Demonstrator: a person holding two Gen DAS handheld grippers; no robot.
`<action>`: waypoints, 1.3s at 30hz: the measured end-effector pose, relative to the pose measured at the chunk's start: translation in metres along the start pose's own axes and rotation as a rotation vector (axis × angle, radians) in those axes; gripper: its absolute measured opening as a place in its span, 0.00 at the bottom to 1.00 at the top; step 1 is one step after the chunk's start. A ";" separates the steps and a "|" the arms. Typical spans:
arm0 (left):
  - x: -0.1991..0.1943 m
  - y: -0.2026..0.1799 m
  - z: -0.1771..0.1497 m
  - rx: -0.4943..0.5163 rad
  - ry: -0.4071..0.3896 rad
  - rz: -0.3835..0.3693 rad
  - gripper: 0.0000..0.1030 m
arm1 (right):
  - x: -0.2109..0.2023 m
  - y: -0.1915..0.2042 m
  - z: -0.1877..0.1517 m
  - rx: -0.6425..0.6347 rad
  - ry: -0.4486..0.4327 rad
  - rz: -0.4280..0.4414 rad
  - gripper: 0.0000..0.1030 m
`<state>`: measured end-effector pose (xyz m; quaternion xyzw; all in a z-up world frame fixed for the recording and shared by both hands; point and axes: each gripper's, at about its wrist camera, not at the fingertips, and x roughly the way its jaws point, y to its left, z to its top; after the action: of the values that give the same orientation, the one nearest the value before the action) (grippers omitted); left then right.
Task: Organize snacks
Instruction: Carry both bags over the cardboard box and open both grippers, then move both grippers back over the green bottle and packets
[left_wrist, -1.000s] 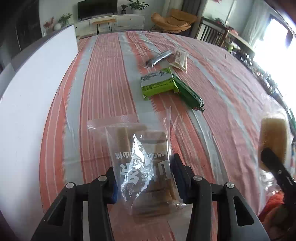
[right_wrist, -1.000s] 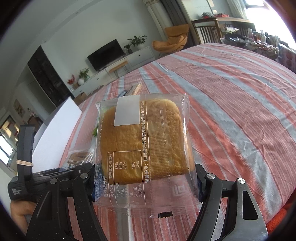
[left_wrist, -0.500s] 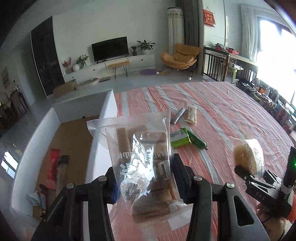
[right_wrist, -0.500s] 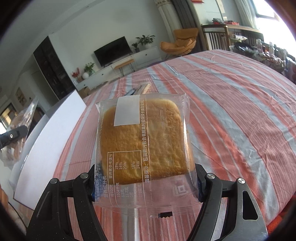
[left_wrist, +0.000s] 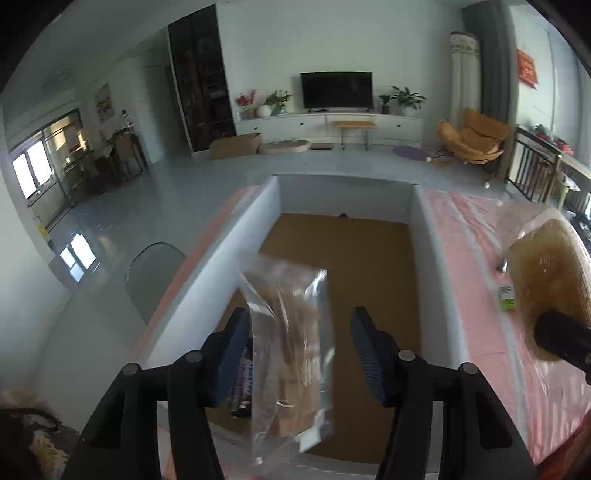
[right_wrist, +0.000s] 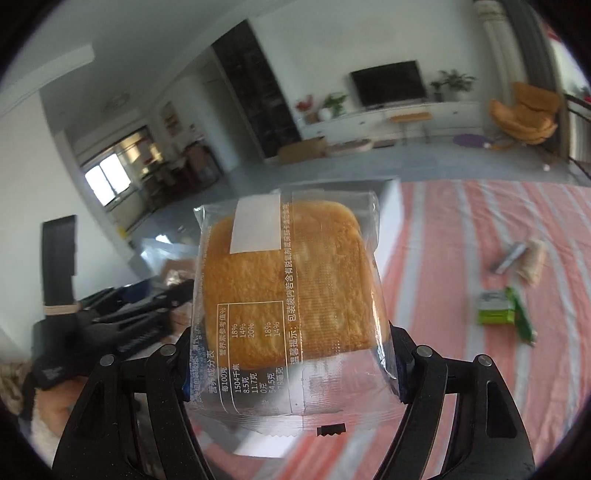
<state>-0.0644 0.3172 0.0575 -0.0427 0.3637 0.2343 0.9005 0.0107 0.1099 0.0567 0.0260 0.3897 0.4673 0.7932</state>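
My left gripper (left_wrist: 299, 354) is open above the white box (left_wrist: 419, 229) with the brown floor. The clear bag of brown biscuits (left_wrist: 291, 362) hangs loose between its fingers, tilted, over the box, apart from the right finger. My right gripper (right_wrist: 291, 369) is shut on a clear-wrapped square sponge cake (right_wrist: 284, 280), held in the air to the right of the box; the cake also shows in the left wrist view (left_wrist: 546, 280).
On the striped tablecloth (right_wrist: 461, 229) lie a green packet (right_wrist: 495, 314), a green bar (right_wrist: 521, 314), a silver stick (right_wrist: 509, 256) and a pale packet (right_wrist: 533, 258). A dark snack (left_wrist: 242, 380) lies in the box. The left gripper shows in the right view (right_wrist: 122, 314).
The left gripper swung left over the box and its jaws opened, so the biscuit bag slipped free and tilted. The right gripper followed leftward, still holding the cake.
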 end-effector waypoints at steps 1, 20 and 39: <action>0.005 0.013 -0.002 -0.018 0.007 0.021 0.68 | 0.015 0.005 0.005 0.004 0.059 0.038 0.77; 0.035 -0.086 -0.038 0.123 -0.035 -0.271 0.80 | -0.064 -0.213 -0.147 0.185 -0.034 -0.792 0.77; 0.040 -0.151 -0.040 0.184 0.041 -0.253 0.80 | -0.099 -0.260 -0.172 0.429 -0.031 -0.889 0.78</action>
<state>0.0032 0.1892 -0.0128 -0.0100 0.3937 0.0838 0.9154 0.0617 -0.1670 -0.1089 0.0268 0.4385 -0.0075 0.8983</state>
